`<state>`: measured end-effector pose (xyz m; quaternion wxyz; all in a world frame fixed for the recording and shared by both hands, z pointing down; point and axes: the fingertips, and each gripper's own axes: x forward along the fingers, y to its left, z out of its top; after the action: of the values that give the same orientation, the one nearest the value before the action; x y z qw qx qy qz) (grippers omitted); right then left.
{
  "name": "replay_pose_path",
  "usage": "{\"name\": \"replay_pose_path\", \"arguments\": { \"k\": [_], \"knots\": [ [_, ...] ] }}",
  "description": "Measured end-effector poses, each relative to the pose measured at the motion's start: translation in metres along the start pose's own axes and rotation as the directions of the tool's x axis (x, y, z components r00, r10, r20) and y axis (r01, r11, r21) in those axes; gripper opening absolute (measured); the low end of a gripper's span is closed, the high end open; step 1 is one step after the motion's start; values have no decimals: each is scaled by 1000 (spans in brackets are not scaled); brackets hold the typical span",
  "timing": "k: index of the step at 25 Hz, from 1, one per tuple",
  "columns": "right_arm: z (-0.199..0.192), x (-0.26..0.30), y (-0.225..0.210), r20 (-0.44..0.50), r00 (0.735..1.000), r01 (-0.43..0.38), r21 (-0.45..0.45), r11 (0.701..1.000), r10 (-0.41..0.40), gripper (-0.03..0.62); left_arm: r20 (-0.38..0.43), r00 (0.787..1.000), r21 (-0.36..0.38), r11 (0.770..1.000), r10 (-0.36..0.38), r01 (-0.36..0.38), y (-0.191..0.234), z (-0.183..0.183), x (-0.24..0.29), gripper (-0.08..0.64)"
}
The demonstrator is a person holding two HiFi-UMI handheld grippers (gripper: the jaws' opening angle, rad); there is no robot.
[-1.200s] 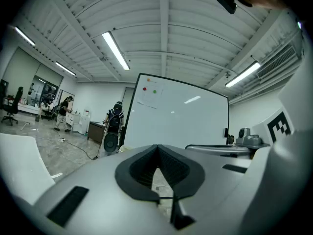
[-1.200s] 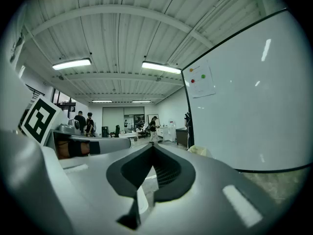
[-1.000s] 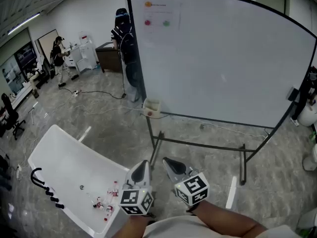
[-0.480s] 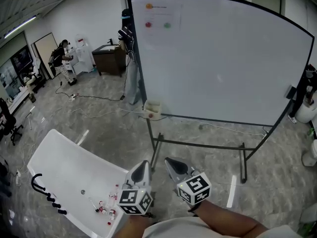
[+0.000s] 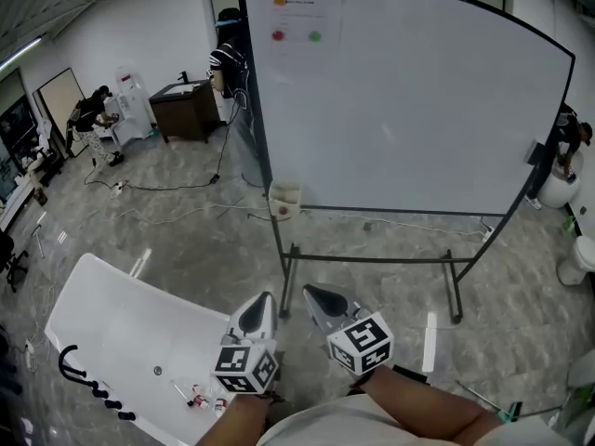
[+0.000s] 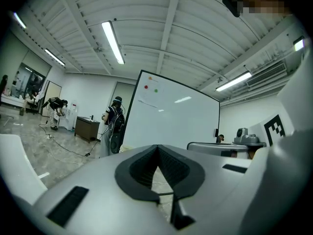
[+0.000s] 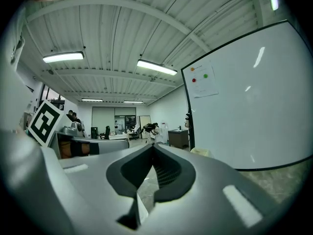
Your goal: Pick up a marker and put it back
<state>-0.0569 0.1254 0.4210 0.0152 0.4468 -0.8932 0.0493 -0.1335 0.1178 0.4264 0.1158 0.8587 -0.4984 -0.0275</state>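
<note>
Evidently nothing of the task is done yet. In the head view both tools sit low in the middle of the frame, the left gripper (image 5: pixel 260 307) and the right gripper (image 5: pixel 321 300) side by side, each with its jaws pressed together and nothing between them. No marker can be picked out for certain. The likeliest places are the scatter of small red and white things (image 5: pixel 200 396) on the white table (image 5: pixel 121 323) at lower left, or the small box (image 5: pixel 284 198) hung at the lower left corner of the whiteboard (image 5: pixel 409 100); both are too small to read. So finding, lifting and returning a marker all remain. The whiteboard's stand (image 5: pixel 372 260) crosses the floor just above the grippers, and a black hooked thing (image 5: pixel 79 360) lies on the table's left edge. A person (image 5: pixel 93 119) bends at upper left, and another person (image 5: pixel 228 59) stands at the board's left edge. In the left gripper view the left gripper (image 6: pixel 157 153) is closed and empty, with the whiteboard (image 6: pixel 171 126) and a standing person (image 6: pixel 115 126) far beyond. In the right gripper view the right gripper (image 7: pixel 152 148) is likewise closed on nothing, the whiteboard (image 7: pixel 254 111) fills the right side and the small box (image 7: pixel 200 152) shows near its lower edge.
</note>
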Motion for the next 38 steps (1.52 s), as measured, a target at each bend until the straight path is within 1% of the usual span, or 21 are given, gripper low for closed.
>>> {"name": "replay_pose_path", "arguments": {
  "k": [5, 8, 12, 15, 17, 20, 23, 25, 26, 27, 28, 30, 32, 34, 38],
  "knots": [
    [-15, 32, -19, -15, 1000, -10, -1, 1000, 10, 0, -11, 1000, -9, 1000, -1, 0, 22, -10, 27, 4],
    [-26, 68, -43, -29, 999, -37, 15, 999, 37, 1, -21, 999, -8, 1000, 28, -28, 45, -15, 57, 3],
    [-40, 126, -98, -52, 994, -95, 32, 995, 96, 2, -23, 995, -18, 995, 95, -95, 82, -19, 114, 4],
    [-39, 174, -150, -82, 987, -137, 19, 990, 138, 1, -20, 988, -30, 988, 152, -152, 107, -15, 164, 5],
    [-37, 206, -180, -116, 978, -178, -1, 984, 176, 2, -26, 983, -47, 982, 182, -183, 119, -11, 194, 5],
    [-39, 256, -213, -180, 950, -263, -33, 964, 253, 6, -28, 974, -57, 972, 226, -227, 136, -5, 234, 5],
    [-52, 306, -231, -265, 905, -361, -62, 931, 333, 21, -39, 960, -75, 957, 277, -279, 156, -6, 262, 5],
    [-67, 334, -237, -334, 872, -409, -97, 907, 358, 31, -57, 952, -85, 948, 302, -306, 168, -10, 272, 5],
    [-76, 347, -240, -369, 857, -426, -117, 897, 359, 50, -65, 948, -89, 944, 312, -317, 174, -13, 275, 4],
    [-85, 359, -241, -404, 843, -440, -139, 887, 355, 81, -72, 945, -95, 941, 320, -326, 181, -15, 278, 4],
    [-95, 369, -242, -438, 829, -455, -166, 875, 348, 95, -76, 942, -100, 938, 326, -332, 188, -17, 280, 5],
    [-117, 386, -242, -507, 798, -488, -224, 844, 327, 110, -88, 940, -110, 935, 329, -338, 200, -22, 284, 5],
    [-139, 396, -239, -563, 774, -504, -270, 820, 290, 121, -106, 940, -121, 934, 324, -335, 209, -26, 284, 4],
    [-156, 404, -240, -599, 762, -498, -303, 812, 244, 127, -116, 943, -126, 937, 313, -326, 215, -27, 285, 5],
    [-180, 420, -249, -645, 748, -482, -368, 795, 155, 127, -118, 949, -127, 943, 293, -307, 227, -25, 291, 5]
  ]
}}
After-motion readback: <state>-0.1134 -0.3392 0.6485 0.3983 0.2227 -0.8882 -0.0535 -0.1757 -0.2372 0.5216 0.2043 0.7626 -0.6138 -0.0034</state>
